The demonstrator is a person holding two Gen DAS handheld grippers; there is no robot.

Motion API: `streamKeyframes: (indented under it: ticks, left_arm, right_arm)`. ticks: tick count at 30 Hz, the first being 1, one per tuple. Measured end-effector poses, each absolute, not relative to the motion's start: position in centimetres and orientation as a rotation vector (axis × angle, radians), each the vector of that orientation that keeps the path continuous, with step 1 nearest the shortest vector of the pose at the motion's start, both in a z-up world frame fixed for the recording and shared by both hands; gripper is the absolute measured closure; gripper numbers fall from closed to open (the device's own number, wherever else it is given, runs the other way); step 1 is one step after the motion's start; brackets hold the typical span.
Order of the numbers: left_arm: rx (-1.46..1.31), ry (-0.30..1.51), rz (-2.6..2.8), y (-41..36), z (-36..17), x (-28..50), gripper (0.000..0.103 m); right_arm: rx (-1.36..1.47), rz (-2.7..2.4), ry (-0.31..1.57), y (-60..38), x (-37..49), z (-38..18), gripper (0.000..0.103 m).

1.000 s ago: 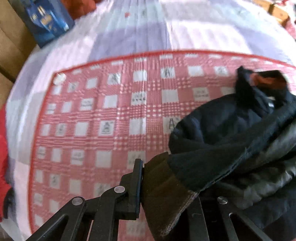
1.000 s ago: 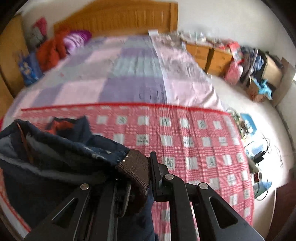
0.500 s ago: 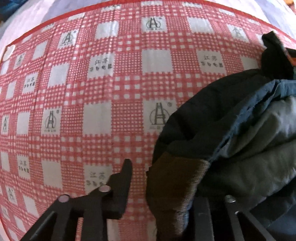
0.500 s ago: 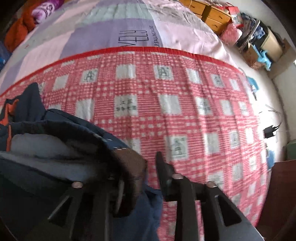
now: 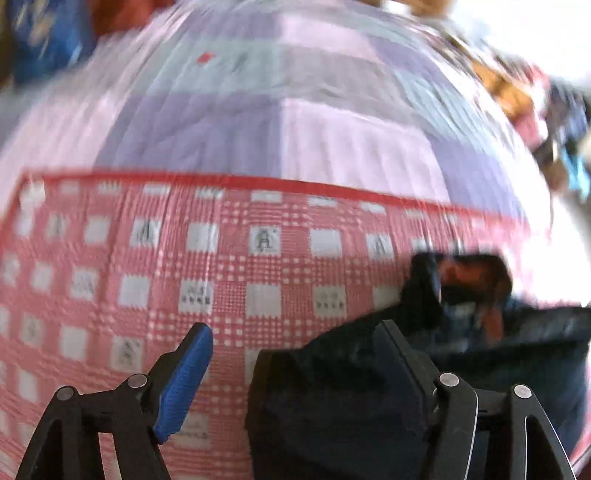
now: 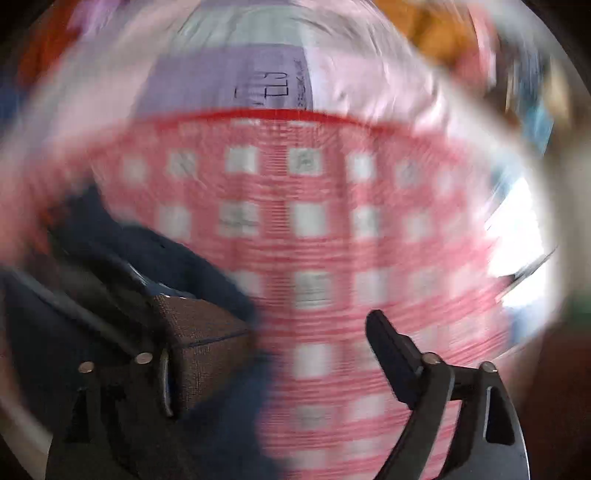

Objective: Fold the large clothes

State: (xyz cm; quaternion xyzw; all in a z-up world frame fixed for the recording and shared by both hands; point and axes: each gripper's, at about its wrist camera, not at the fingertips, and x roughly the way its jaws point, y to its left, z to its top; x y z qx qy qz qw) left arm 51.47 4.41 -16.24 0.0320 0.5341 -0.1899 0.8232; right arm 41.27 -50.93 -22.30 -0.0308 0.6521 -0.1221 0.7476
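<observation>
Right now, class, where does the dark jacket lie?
The dark jacket lies on the red checked mat: lower right in the left wrist view, lower left in the right.

Bed surface fills both wrist views: red-and-white checked sheet (image 5: pixel 229 280) with a red border, laid over a bedspread (image 5: pixel 258 122) of pink, lilac and pale grey-green blocks. Black lettering on a lilac block (image 6: pixel 273 88) in the right view. Heavy motion blur; orange-brown furniture (image 6: pixel 424 33) and bright overexposed light (image 6: pixel 517 236) at right edge, details unreadable.
</observation>
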Motion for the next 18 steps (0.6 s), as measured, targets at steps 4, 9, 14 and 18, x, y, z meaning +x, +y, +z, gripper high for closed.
streamKeyframes:
  ticks: [4, 9, 14, 18]
  left_arm:
    - [0.206, 1.065, -0.511, 0.5, -16.2, 44.0, 0.027]
    - [0.180, 1.054, -0.538, -2.5, -18.0, 35.8, 0.027]
    - [0.130, 1.078, -0.510, -4.1, -21.6, 29.1, 0.027]
    - [0.162, 1.109, -0.456, -4.9, -25.3, 27.4, 0.024]
  right_arm:
    - [0.383, -0.154, 1.209, -52.5, 40.1, -17.9, 0.011]
    - [0.140, -0.192, 1.029, -47.8, 36.0, -13.6, 0.011]
    - [0.086, -0.055, 1.097, -38.1, 27.3, -17.7, 0.011]
    - [-0.025, -0.063, 1.225, -32.6, 25.3, -24.8, 0.011]
